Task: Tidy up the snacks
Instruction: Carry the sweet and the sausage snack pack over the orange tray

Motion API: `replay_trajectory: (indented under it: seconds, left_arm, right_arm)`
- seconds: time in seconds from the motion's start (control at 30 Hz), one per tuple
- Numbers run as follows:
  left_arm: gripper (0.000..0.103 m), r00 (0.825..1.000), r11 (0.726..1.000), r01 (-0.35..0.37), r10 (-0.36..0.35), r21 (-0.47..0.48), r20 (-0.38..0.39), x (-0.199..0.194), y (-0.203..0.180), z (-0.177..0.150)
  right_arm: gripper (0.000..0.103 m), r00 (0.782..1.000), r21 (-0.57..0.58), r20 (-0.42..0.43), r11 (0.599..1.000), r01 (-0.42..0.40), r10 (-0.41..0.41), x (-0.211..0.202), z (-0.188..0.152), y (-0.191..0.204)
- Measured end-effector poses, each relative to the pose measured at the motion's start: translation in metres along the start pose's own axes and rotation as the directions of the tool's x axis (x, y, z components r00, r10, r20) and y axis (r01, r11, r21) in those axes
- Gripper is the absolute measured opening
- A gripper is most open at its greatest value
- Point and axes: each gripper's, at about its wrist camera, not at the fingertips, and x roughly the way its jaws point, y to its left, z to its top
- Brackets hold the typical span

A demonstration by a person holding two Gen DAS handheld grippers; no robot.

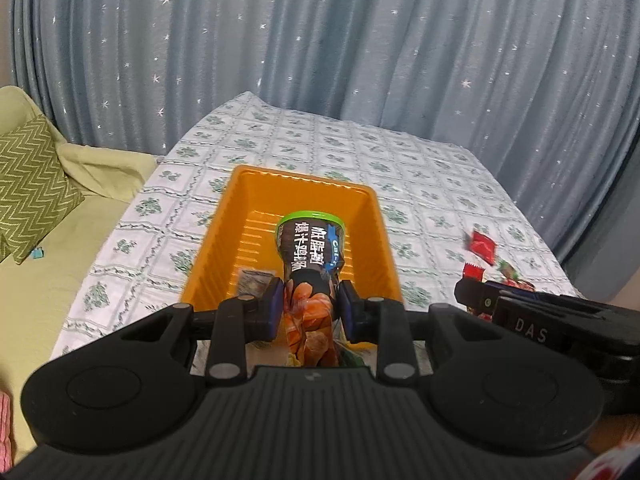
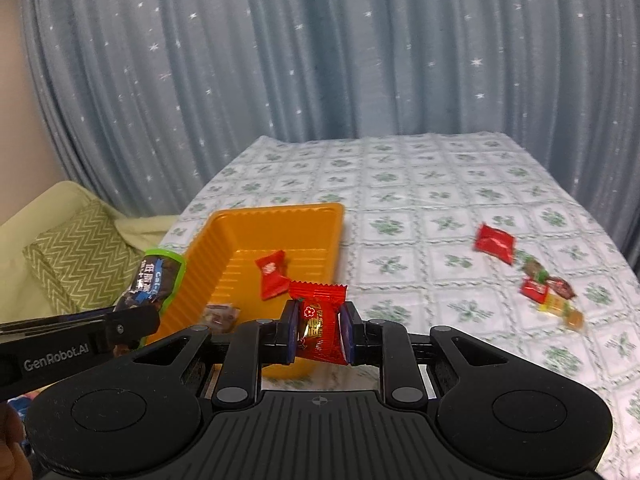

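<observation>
1. Left gripper (image 1: 308,306): pinching a dark snack cup with green lid (image 1: 311,248) at its narrow lower body, blue pads pressed on both sides; cup held above the near end of the orange tray (image 1: 212,240), lid end pointing away from the camera.
2. Same cup from the right wrist view (image 2: 154,280): tilted, hanging at the tray's left rim, partly over it.
3. Right gripper (image 2: 319,332): clamped on a red wrapped candy (image 2: 318,322), held over the near edge of the orange tray (image 2: 280,216).
4. Inside tray: one red candy packet (image 2: 272,274) lying on the ribbed floor, plus a brownish clear-wrapped sweet (image 2: 220,316) near the front left corner; blurred, label unreadable.
5. Tray sitting on a table with a white-and-green floral cloth (image 2: 420,208).
6. Loose snacks on the cloth, well to the right of the tray: a red packet (image 2: 495,243), and nearer, a small cluster of mixed wrapped sweets (image 2: 550,294), motion-blurred.
7. Background: blue star-pattern curtain (image 2: 320,60); green sofa with zigzag cushion (image 1: 32,180) left of the table.
</observation>
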Motion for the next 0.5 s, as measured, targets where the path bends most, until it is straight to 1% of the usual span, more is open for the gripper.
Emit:
replay_trajectory:
  seconds: [0.17, 0.27, 0.5]
  left_arm:
    - [0.026, 1.0, 1.0, -0.012, 0.012, -0.008, -0.014, 0.021, 0.017, 0.014]
    - [0.026, 1.0, 1.0, -0.007, 0.006, -0.017, -0.025, 0.037, 0.025, 0.021]
    - [0.026, 0.999, 1.0, -0.005, 0.005, -0.017, -0.042, 0.069, 0.034, 0.028]
  right_arm:
    - [0.022, 0.999, -0.017, -0.025, 1.0, -0.025, 0.025, 0.029, 0.009, 0.012]
    - [0.022, 0.999, -0.017, -0.042, 0.999, -0.035, 0.034, 0.047, 0.013, 0.016]
    - [0.022, 0.996, -0.018, -0.073, 0.999, -0.045, 0.043, 0.084, 0.019, 0.02]
